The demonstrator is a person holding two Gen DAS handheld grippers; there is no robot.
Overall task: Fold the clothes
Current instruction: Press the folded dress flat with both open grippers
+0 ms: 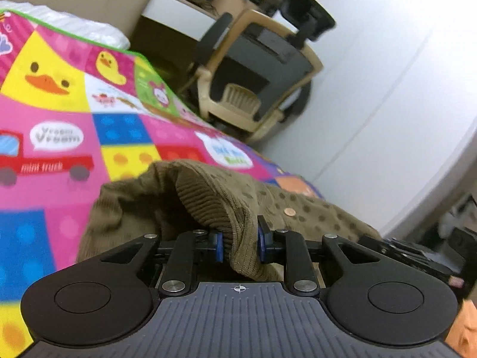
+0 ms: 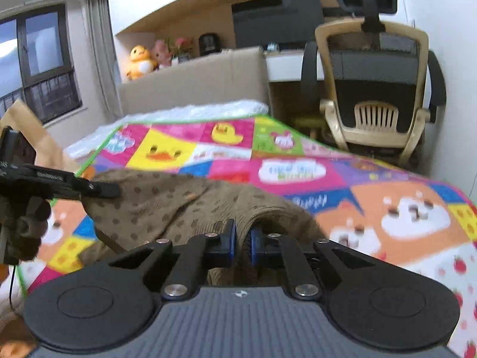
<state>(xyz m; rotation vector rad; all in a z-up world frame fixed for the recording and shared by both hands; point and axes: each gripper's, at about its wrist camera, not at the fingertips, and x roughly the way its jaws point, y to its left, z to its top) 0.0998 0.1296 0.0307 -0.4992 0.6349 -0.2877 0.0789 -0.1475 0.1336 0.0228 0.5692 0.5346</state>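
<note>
An olive-brown knitted garment (image 1: pixel 214 197) with darker dots and a small button lies bunched on a colourful play mat (image 1: pixel 68 137). My left gripper (image 1: pixel 240 243) is shut on its ribbed hem, which hangs down between the blue pads. In the right wrist view the same garment (image 2: pixel 167 203) is lifted off the mat (image 2: pixel 372 185), and my right gripper (image 2: pixel 242 243) is shut on another ribbed edge of it. The left gripper's black body (image 2: pixel 59 185) shows at the left of that view, holding the cloth's far corner.
A beige and black office chair (image 2: pixel 375 95) stands beyond the mat, by a desk. A cardboard box (image 2: pixel 193 80) and white bedding (image 2: pixel 193 110) lie behind the mat. Plush toys (image 2: pixel 143 59) sit on a shelf. A white wall (image 1: pixel 387 89) is to the right.
</note>
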